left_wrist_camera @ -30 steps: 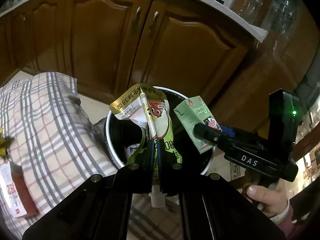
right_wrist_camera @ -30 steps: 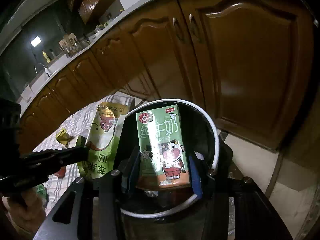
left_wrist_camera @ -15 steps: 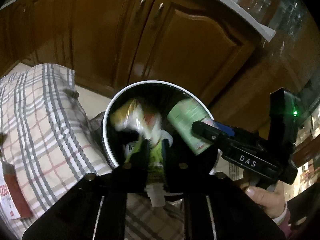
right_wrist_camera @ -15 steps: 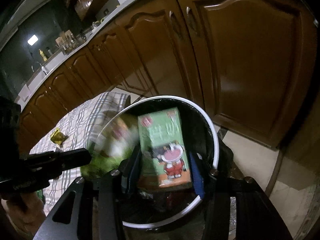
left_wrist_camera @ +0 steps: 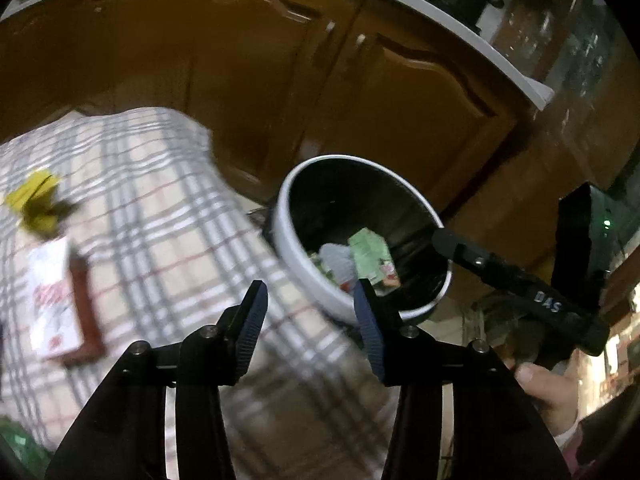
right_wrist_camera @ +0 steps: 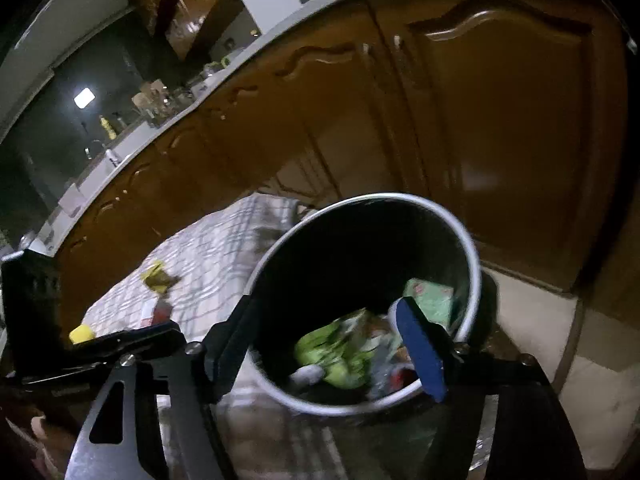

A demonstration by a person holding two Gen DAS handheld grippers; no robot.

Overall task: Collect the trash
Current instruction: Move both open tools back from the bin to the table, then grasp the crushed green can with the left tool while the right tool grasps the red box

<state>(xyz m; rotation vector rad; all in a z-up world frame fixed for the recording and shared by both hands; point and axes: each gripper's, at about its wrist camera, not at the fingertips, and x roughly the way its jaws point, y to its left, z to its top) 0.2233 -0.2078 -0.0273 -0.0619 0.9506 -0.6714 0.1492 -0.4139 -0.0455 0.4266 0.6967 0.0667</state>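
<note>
Above the trash bin, both tools gape wide, empty.

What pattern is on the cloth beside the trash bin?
The cloth is a grey-and-red plaid check on cream, clearest in the left wrist view.

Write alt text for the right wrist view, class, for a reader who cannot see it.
The right gripper, jaws open and empty, hangs over a white-rimmed trash bin holding a green milk carton and a green pouch. A plaid cloth with more litter lies to the left, before brown kitchen cabinets.
</note>
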